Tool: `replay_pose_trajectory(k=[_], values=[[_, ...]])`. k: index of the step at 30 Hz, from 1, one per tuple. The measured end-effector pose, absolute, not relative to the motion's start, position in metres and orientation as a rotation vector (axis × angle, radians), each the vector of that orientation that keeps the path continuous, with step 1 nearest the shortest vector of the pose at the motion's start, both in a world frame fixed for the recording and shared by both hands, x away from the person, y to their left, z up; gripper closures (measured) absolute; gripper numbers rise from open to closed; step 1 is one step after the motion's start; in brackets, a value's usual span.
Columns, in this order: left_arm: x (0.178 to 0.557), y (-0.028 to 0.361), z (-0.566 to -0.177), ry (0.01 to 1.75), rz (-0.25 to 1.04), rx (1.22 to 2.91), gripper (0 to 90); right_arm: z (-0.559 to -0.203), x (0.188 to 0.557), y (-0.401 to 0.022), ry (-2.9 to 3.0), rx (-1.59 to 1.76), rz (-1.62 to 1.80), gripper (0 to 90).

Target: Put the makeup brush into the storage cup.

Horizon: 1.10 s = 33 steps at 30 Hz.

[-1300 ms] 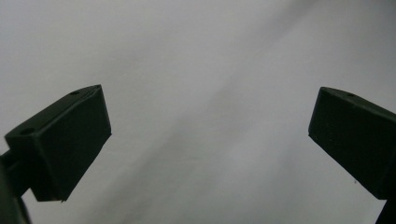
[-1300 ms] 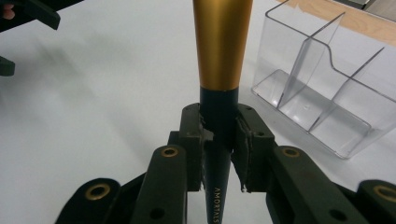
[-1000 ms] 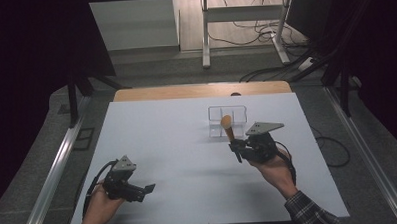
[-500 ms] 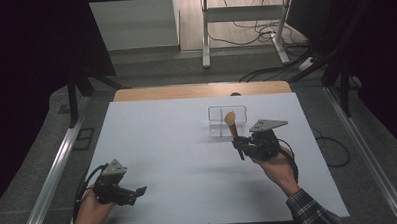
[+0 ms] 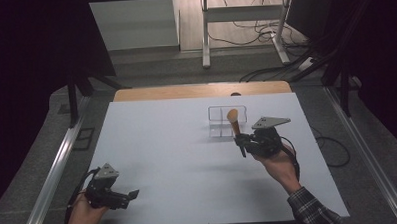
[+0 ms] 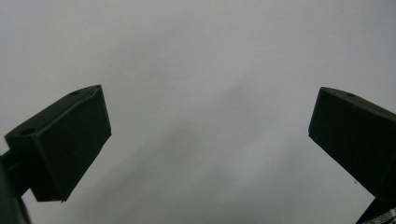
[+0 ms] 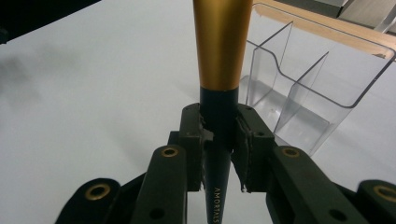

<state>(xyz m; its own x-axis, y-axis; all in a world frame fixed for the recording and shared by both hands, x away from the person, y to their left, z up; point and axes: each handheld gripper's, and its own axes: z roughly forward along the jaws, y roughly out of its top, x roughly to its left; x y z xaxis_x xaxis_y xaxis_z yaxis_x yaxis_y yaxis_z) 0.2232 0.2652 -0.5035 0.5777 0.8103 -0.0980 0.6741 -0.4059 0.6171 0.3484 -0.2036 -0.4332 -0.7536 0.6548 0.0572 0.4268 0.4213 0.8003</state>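
Nearest the person, at the bottom left of the high view, the left hand-held gripper [image 5: 124, 197] sits low over the front edge of the white worktop [image 5: 178, 157], held from below by the left hand [image 5: 82, 216], its cable looping back beside the wrist. In the left gripper view its 2 black jaws stand spread wide, with nothing between them but the bare pale surface.

Farther in and to the right, the right hand [image 5: 278, 164] comes up from a plaid sleeve [image 5: 310, 213] and carries the right hand-held gripper [image 5: 240, 140], with its grey 3-cornered plate on top. This hand-held gripper is pinching a makeup brush [image 5: 233, 122]: in the right gripper view the 2 pads [image 7: 243, 135] press on either side of the dark handle, just below the point where the gold ferrule [image 7: 222, 42] begins, and the handle's tapered tail runs down between the jaws with small lettering on it. The brush stands nearly upright, lifted clear of the worktop, its orange-brown head uppermost.

Just beyond the brush stands a clear plastic organizer [image 5: 219, 126], divided into compartments by see-through walls; in the high view the brush head overlaps its rear edge, while the right gripper view puts the organizer [image 7: 322, 70] behind and to the right of the ferrule. Whether brush and organizer touch cannot be told.

Beyond that, a strip of wooden table edge [image 5: 201, 91] borders the worktop.
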Motion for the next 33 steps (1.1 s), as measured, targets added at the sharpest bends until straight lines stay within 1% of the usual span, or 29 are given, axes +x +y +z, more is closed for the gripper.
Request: replay_pose_trajectory(k=[33], values=[[0.212, 0.293, -0.512, 1.266, 0.29, 2.161, 0.0, -0.422, 0.37, -0.213, 2.362, 0.999, 1.304, 73.9]])
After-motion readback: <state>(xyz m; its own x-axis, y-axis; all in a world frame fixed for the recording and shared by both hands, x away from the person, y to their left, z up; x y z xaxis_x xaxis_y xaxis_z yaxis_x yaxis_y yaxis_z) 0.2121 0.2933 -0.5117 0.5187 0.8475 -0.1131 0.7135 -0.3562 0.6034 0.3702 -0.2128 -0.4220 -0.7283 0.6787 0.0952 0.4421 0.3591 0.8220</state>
